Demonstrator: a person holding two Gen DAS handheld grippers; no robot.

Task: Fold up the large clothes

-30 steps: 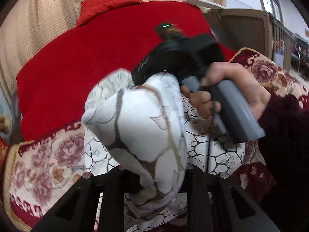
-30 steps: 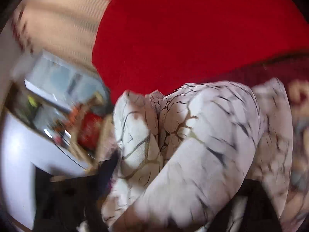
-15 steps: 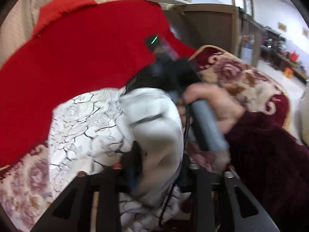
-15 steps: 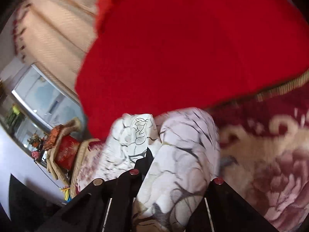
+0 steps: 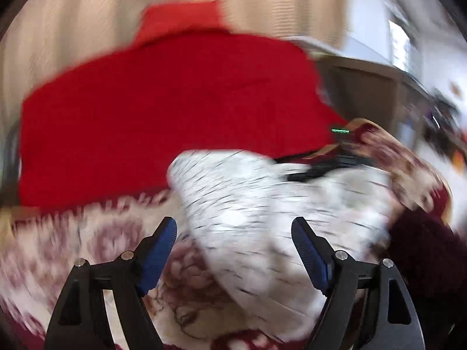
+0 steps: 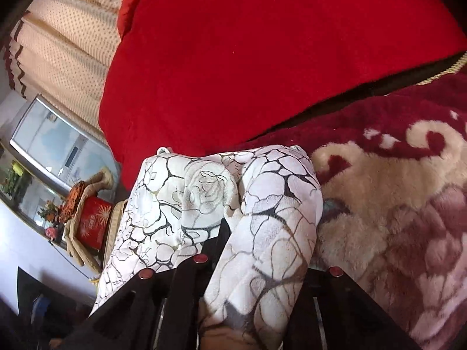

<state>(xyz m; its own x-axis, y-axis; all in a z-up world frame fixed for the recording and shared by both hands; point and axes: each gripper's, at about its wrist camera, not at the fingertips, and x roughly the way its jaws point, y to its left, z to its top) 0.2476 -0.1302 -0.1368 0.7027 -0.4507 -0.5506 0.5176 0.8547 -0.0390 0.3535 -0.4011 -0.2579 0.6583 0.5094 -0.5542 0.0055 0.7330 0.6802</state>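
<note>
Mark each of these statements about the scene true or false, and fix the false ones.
1. The white patterned garment is clamped in the right gripper. True.
2. The left gripper is clamped on the garment. False: its jaws are opening, blue pads apart and pressing on nothing.
3. The garment lies on a bare wooden table. False: it rests on a plush floral blanket.
4. A red cover lies beyond the garment. True.
5. The garment is plain blue. False: it is white with dark crackled lines and rose outlines.
</note>
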